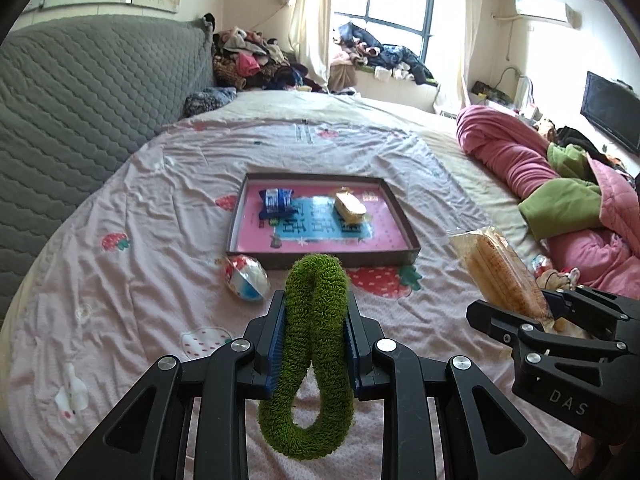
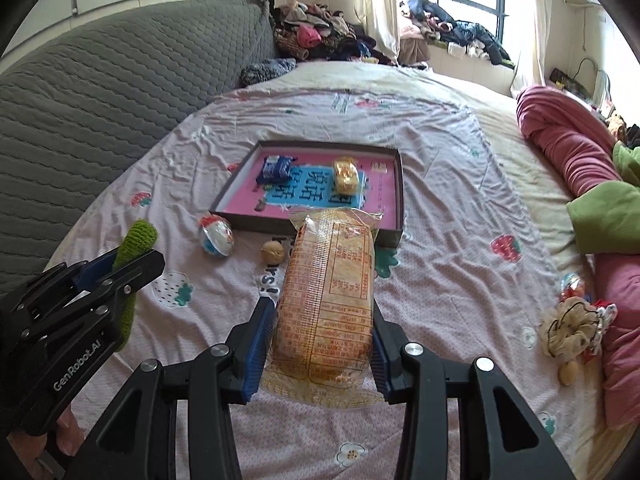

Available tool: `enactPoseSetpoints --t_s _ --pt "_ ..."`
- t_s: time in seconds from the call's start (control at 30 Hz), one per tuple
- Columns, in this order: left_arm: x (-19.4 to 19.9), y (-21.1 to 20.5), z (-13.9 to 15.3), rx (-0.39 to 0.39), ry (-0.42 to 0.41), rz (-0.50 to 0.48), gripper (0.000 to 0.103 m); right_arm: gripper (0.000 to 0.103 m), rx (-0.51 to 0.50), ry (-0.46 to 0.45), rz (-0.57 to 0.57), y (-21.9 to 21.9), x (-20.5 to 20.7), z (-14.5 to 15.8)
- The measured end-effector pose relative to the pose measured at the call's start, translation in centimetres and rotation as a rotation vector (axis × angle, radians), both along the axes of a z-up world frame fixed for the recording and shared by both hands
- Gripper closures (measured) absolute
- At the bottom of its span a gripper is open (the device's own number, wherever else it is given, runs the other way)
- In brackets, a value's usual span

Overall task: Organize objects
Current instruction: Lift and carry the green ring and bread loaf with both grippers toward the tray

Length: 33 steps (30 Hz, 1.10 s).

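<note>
My left gripper (image 1: 316, 304) is shut on a fuzzy green loop (image 1: 312, 344) and holds it above the bed, just short of the tray (image 1: 236, 216). My right gripper (image 2: 324, 312) is shut on an orange-printed snack pack (image 2: 330, 296), held lengthwise toward the tray's (image 2: 400, 184) near wall. The shallow brown tray with a pink floor holds a blue snack packet (image 1: 276, 200) and a yellow wrapped cake (image 1: 350, 206). Each gripper shows in the other's view: the right gripper (image 1: 536, 312) at right, the left gripper (image 2: 120, 264) at left.
A red, white and blue round packet (image 2: 216, 234) and a walnut (image 2: 273, 253) lie on the sheet before the tray. A cream scrunchie (image 2: 568, 326), a small nut (image 2: 568, 374) and a candy (image 2: 572, 284) lie at right by the pink quilt (image 2: 568, 148). Grey headboard (image 2: 100, 92) is on the left.
</note>
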<state>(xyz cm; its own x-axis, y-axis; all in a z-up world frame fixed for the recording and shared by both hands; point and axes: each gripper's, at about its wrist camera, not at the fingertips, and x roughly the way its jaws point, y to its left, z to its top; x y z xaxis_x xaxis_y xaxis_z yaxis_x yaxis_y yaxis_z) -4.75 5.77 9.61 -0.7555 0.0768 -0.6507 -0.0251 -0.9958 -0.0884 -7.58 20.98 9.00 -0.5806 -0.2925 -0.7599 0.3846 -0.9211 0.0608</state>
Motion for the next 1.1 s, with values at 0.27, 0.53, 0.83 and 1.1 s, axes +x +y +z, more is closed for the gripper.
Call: enactPoseSetpoints --t_s 0.27,0.53,0.83,1.1 --pt "0.8 -0.2 2.8 -0.004 0.047 0.001 0.077 0.059 -0.010 0.049 0.001 0.1 1.3 2.6" --pt "0.0 -0.4 4.3 -0.017 0.070 -0.003 0.077 0.059 -0.024 0.077 0.007 -0.5 1.4 4.0" --pt "-2.2 -0.2 5.0 -0.024 0.082 -0.010 0.077 0.059 -0.044 0.115 0.010 -1.2 0.1 5.4" --pt "-4.4 -0.1 5.1 -0.023 0.085 -0.008 0.077 0.059 -0.059 0.117 -0.009 -1.3 -1.7 5.5"
